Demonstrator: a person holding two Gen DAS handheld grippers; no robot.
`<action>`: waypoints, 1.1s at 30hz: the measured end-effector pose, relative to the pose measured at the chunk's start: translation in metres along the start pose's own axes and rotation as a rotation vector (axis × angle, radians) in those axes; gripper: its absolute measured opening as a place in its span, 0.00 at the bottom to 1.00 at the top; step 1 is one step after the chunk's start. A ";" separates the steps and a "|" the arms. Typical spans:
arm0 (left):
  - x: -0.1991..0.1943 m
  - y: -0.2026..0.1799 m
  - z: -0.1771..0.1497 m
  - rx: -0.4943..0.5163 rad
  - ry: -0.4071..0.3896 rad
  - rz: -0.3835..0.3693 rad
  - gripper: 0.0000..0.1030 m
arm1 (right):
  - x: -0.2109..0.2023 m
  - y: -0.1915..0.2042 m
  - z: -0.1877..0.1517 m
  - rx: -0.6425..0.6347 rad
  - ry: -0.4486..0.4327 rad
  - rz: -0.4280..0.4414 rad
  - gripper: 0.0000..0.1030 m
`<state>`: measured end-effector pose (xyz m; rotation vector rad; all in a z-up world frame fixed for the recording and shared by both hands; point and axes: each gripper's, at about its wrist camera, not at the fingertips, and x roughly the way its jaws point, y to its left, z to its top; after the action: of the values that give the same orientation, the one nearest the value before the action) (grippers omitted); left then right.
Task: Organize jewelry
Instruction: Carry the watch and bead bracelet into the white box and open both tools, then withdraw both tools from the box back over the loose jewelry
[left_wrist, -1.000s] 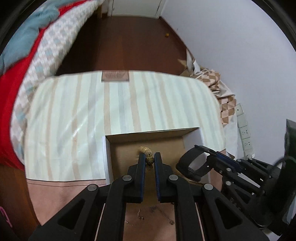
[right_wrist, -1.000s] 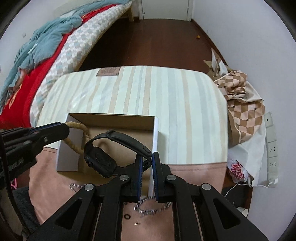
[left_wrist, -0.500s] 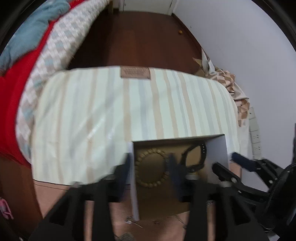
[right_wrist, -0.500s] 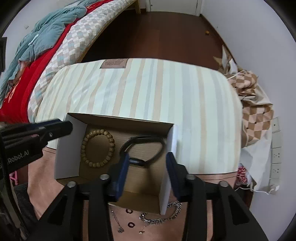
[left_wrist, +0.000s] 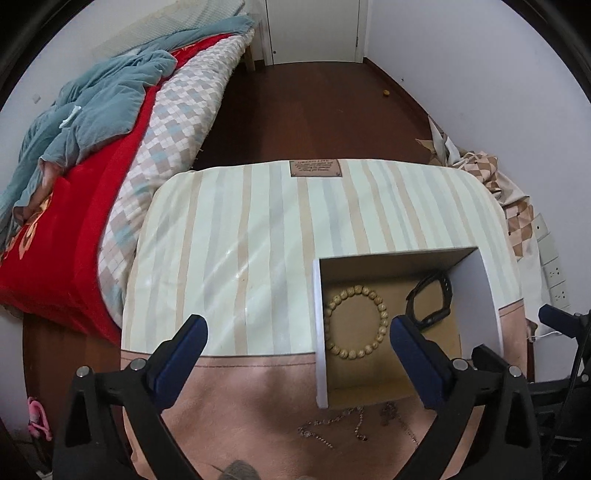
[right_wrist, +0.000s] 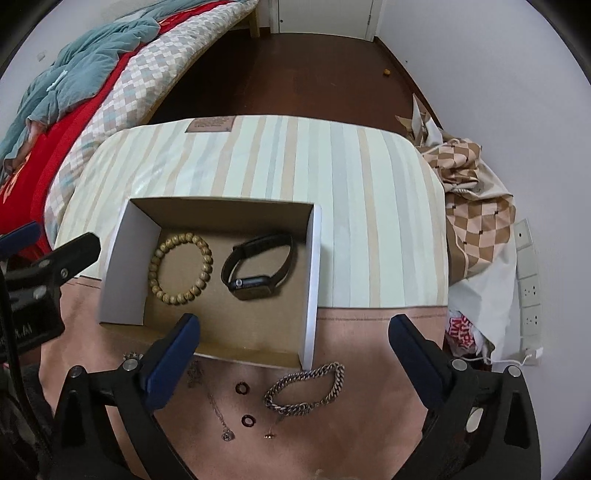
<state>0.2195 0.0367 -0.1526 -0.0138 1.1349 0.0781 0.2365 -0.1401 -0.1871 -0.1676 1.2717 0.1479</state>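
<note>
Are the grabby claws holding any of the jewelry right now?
No. The left hand-held gripper and the right hand-held gripper are open and empty; their jaws have just been opening. The bead bracelet and watch lie in the box.

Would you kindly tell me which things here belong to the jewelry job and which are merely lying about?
Job: box, bead bracelet, watch, chain bracelet, necklace, two rings.

Lying about: bed, checked cloth, wall sockets.

The box (right_wrist: 122, 266) has white outer walls and a brown cardboard inside. In it lie a tan beaded bracelet (right_wrist: 180, 268) at nine o'clock and a black watch (right_wrist: 257, 271) at three. The mat (right_wrist: 354, 206) is striped cream, beige and pale grey, with a plain pink band at six o'clock. The chain bracelet (right_wrist: 306, 387) is silvery.
</note>
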 end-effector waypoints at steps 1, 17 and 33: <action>0.000 0.000 -0.002 -0.002 0.003 0.007 0.98 | 0.000 -0.001 -0.002 0.006 0.000 -0.003 1.00; -0.060 0.000 -0.025 -0.021 -0.122 0.053 0.98 | -0.052 -0.002 -0.024 0.053 -0.084 -0.014 1.00; -0.142 0.002 -0.072 -0.020 -0.213 0.060 0.98 | -0.144 0.003 -0.071 0.068 -0.216 -0.026 1.00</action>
<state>0.0949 0.0269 -0.0542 0.0110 0.9213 0.1410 0.1276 -0.1544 -0.0697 -0.1067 1.0573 0.0978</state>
